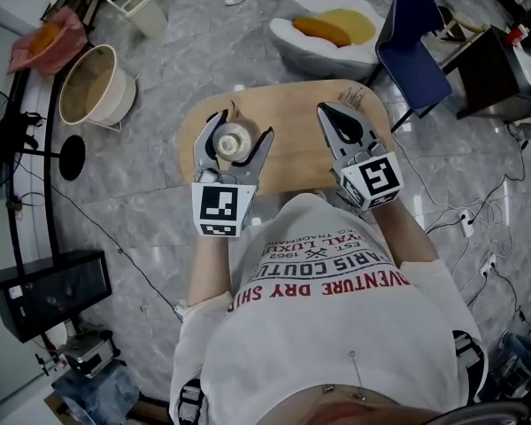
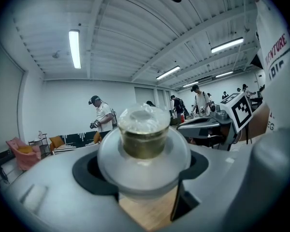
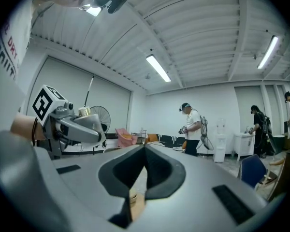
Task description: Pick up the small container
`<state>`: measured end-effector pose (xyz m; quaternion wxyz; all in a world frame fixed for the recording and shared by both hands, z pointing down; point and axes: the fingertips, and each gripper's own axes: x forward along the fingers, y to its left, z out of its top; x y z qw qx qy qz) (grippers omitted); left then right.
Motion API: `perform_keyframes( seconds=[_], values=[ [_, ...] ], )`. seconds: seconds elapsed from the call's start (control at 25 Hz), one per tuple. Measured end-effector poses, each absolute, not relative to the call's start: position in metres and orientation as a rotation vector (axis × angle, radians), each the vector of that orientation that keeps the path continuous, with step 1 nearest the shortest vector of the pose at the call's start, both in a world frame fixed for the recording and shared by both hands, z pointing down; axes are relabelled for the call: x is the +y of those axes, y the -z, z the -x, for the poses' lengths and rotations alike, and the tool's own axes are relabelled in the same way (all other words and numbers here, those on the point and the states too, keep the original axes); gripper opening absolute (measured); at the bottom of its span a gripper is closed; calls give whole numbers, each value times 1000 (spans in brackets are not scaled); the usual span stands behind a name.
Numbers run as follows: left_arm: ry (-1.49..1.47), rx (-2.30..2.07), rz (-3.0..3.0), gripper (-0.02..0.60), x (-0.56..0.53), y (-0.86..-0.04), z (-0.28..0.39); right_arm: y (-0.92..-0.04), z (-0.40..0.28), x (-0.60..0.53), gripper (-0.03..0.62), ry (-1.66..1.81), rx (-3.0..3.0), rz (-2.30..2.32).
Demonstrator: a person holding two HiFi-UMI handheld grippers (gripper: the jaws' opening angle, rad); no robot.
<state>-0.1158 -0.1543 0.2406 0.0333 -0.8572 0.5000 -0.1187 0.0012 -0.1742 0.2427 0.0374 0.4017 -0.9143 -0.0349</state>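
Near the table's left edge, the left hand-held gripper, jaws spread wide, clamps the small lidded container, while the right hand-held gripper is pressed together, empty.

Open tabletop separates the container from right gripper.

A small desk of light wood, its top oval with rounded edges, stands on a grey marbled floor. Over the left part of the top is the small container, a clear cup with a wide round rim. The left gripper view shows bare wood just under its base, but whether it rests on the wood or hangs just above it cannot be told. At the far right edge lies a small pale item, too small to identify.
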Motion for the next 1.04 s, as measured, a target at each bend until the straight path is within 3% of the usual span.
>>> perform_keyframes(
  seconds=[1.04],
  values=[
    [411,1543,2640,344,-157,-257,115,-254,2,-174,6,79,-2814,-1225]
  ],
)
